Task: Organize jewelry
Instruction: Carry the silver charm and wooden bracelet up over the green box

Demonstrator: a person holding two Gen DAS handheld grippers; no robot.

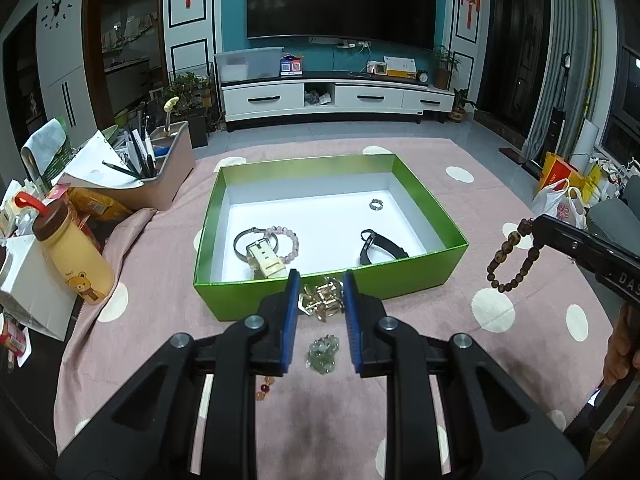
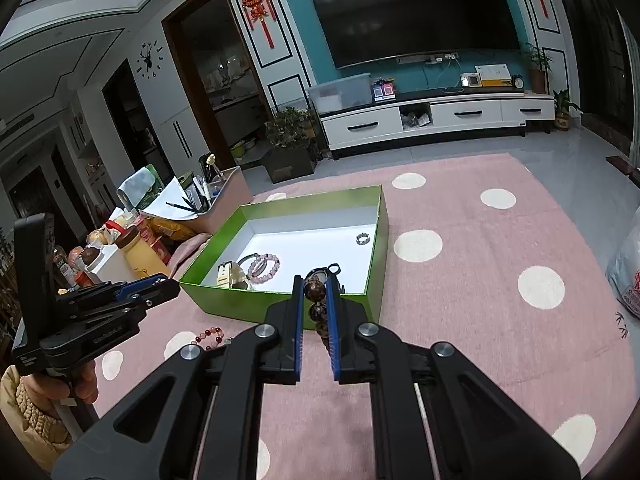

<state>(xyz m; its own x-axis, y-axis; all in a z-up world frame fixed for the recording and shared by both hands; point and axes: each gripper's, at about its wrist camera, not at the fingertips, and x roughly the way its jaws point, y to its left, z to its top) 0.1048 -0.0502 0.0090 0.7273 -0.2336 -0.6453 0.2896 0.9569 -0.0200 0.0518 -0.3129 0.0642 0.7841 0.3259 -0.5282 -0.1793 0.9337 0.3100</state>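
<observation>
A green box (image 1: 400,278) with a white floor holds a pink bead bracelet (image 1: 286,242), a cream watch (image 1: 264,262), a black band (image 1: 378,246) and a small ring (image 1: 376,204). My left gripper (image 1: 320,280) is open, its fingers either side of a gold chain piece (image 1: 322,300) in front of the box. A green bead bracelet (image 1: 323,354) lies below it. My right gripper (image 2: 315,286) is shut on a brown bead bracelet (image 1: 510,258), held in the air right of the box. A red bead bracelet (image 2: 210,338) lies on the cloth.
The pink dotted cloth (image 1: 500,308) covers the table. At the left stand a yellow bear bottle (image 1: 74,254), a pen holder (image 1: 160,172), snack bags and a white carton (image 1: 28,284). Plastic bags (image 1: 560,204) sit at the right.
</observation>
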